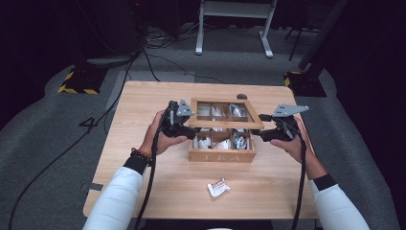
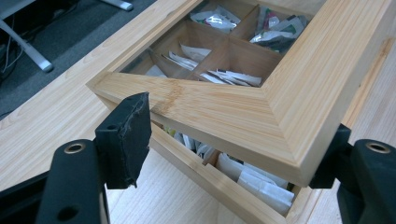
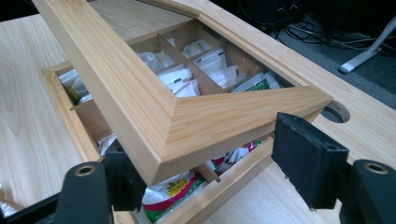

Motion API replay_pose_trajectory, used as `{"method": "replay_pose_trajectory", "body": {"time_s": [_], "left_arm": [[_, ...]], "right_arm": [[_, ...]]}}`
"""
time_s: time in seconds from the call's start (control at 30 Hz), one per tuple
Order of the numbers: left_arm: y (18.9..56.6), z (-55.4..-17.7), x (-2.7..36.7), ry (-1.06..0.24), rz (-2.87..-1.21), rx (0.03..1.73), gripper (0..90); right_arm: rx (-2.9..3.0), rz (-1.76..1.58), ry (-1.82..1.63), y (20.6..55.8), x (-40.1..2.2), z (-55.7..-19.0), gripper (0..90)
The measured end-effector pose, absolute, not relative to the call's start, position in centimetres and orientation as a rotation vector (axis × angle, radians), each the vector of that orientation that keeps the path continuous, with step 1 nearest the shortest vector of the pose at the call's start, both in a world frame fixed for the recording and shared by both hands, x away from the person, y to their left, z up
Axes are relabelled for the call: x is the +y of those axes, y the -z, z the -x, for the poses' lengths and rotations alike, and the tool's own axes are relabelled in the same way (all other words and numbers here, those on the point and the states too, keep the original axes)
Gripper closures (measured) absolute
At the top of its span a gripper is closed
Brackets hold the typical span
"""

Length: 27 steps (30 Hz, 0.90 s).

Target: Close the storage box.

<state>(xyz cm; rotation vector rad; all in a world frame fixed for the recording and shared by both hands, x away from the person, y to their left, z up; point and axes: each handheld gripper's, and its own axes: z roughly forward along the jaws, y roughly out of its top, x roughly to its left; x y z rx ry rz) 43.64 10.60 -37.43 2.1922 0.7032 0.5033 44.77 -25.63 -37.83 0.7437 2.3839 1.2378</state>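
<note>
While the wooden desk [image 1: 143, 182] spreads across the middle of the high view, a tea box [image 1: 221, 154] marked TEA sits at its centre, with its framed lid [image 1: 225, 125] raised part way and hovering tilted over the compartments full of tea bags [image 1: 218, 143]. The lid's long axis runs left to right across the frame, and each of its front corners lies between a pair of jaws: the left gripper [image 1: 178, 125] comes in from the left of the box, the right gripper [image 1: 277, 130] from the right, each about equally near its own corner. In the left gripper view the lid's corner [image 2: 285, 140] fills the centre and right of the frame; the right-hand jaw sits close under that corner while the left-hand pad [image 2: 126, 135] stands clear of the wood, so the jaws are part open and not clamping. In the right gripper view the corner [image 3: 173, 135] points toward the lower left, one jaw tucked beneath it, the other pad [image 3: 308, 158] well off at the lower right, so these jaws stand wide. The lid seems to rest on the lower jaws rather than be pinched. A single loose sachet [image 1: 218, 187] lies on the desk below the box in the high view.
</note>
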Motion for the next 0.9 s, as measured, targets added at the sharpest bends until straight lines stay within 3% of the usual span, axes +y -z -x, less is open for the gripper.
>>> {"method": "replay_pose_trajectory", "body": {"time_s": [0.9], "left_arm": [[39.5, -42.5, 10.6, -0.478, -2.239, 0.689, 23.7]], "right_arm": [[2.439, -0.728, -1.227, 39.4, -25.7, -43.3, 25.0]]}}
